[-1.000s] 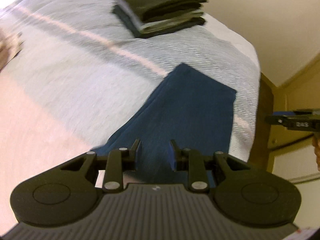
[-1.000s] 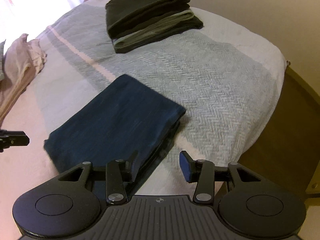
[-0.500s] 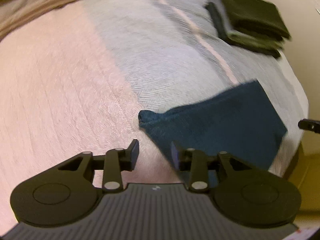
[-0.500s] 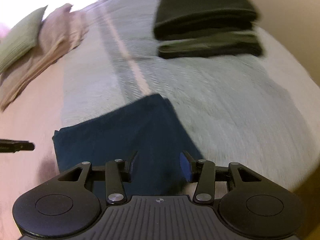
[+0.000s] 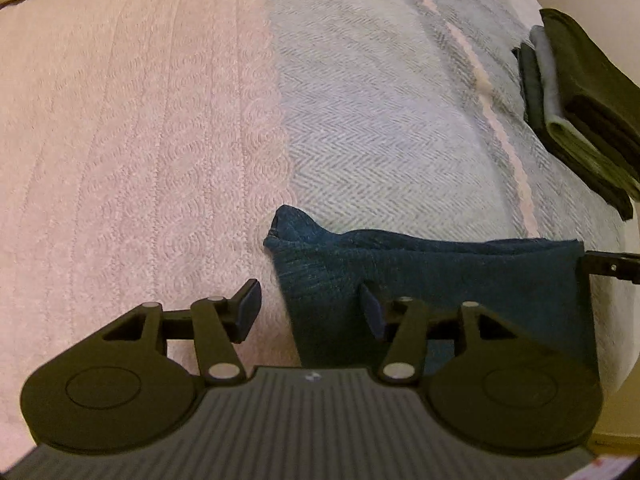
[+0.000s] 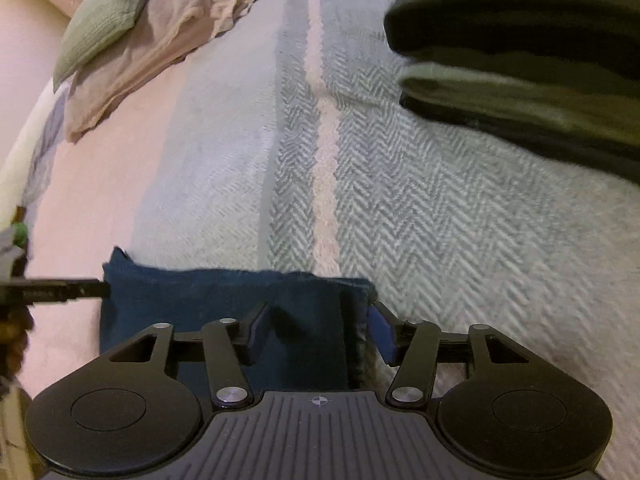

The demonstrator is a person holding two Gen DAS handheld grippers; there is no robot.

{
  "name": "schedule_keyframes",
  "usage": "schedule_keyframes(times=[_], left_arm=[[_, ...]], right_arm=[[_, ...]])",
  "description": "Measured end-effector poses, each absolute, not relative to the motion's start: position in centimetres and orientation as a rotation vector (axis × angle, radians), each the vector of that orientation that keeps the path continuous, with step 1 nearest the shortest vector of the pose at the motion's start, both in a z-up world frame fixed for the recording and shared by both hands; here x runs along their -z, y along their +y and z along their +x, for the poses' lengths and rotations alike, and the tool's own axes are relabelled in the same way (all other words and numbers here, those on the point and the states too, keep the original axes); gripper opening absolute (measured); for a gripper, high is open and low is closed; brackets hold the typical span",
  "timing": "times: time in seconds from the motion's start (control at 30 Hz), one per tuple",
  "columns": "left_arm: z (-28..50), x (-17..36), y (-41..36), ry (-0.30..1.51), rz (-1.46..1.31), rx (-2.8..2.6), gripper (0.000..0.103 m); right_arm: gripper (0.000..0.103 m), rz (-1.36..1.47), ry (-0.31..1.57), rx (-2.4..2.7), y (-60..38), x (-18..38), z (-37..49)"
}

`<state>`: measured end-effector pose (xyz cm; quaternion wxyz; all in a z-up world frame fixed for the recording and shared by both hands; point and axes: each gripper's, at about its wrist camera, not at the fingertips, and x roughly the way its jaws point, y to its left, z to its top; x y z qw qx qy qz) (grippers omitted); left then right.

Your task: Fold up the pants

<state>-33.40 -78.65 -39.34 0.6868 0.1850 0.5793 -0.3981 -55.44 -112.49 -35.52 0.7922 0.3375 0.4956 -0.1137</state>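
Bed (image 5: 360, 120); both grippers steeply downward

I see the folded pants (image 5: 440, 276) lying on the bedspread (image 5: 360, 120) near its front edge, the stack of folded clothes (image 5: 576, 108) behind them to the right, pillows (image 6: 140, 40) far back left.

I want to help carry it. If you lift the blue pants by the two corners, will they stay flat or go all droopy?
Probably droopy: the blue pants are soft woven cloth, and one corner already curls up. The folded layers would likely slip apart, since nothing pins them. They look light, barely denting the blanket. Both the left gripper and right gripper are opening astride its edges.
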Motion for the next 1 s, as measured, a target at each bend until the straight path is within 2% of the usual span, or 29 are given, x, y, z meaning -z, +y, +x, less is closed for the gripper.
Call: schedule_keyframes(times=[0.13, 0.17, 0.23, 0.3, 0.33, 0.4, 0.47, 0.6, 0.7, 0.77, 0.83, 0.9, 1.0], left_arm=[[-32.5, 40.6, -78.3, 1.314, 0.328, 0.931, 0.067], [-32.2, 41.0, -78.1, 1.322, 0.314, 0.936, 0.073], [-31.7, 41.5, -77.6, 1.34, 0.287, 0.931, 0.078], [-31.4, 41.8, -77.3, 1.356, 0.244, 0.941, 0.077], [-31.3, 41.9, -77.3, 1.365, 0.219, 0.952, 0.075], [-31.3, 41.8, -77.5, 1.376, 0.165, 1.002, 0.06], [-32.0, 41.1, -78.2, 1.348, 0.208, 1.022, 0.057], [-32.5, 41.0, -78.9, 1.322, 0.214, 1.028, 0.058], [-32.6, 42.1, -79.7, 1.308, 0.244, 0.995, 0.064], [-32.8, 42.7, -80.3, 1.286, 0.283, 0.99, 0.061], [-32.9, 43.3, -80.7, 1.279, 0.314, 0.987, 0.058], [-32.8, 43.7, -81.2, 1.27, 0.338, 0.991, 0.056], [-32.4, 43.8, -81.6, 1.285, 0.351, 1.001, 0.056]], right_arm=[[0.047, 0.829, 1.068, 0.205, -113.3, 37.4, -55.0], [0.038, 0.847, 1.06, 0.2, -113.6, 37.4, -55.1], [0.032, 0.881, 1.046, 0.194, -113.8, 37.6, -55.4], [0.022, 0.874, 1.045, 0.203, -113.7, 37.4, -55.5], [0.02, 0.871, 1.044, 0.209, -113.7, 37.1, -55.4], [0.016, 0.844, 1.041, 0.206, -113.3, 36.2, -55.3], [0.014, 0.805, 1.022, 0.203, -112.9, 34.8, -55.7], [0.014, 0.829, 1.003, 0.263, -113.6, 36.1, -56.8], [0.014, 0.835, 1.023, 0.285, -113.6, 38.1, -55.9], [0.015, 0.796, 1.044, 0.285, -113.3, 38.4, -55.1], [0.02, 0.784, 1.049, 0.285, -113.3, 38.5, -55.0], [0.042, 0.776, 1.046, 0.313, -113.6, 38.2, -55.5], [0.044, 0.783, 1.018, 0.382, -113.4, 37.1, -57.0]])
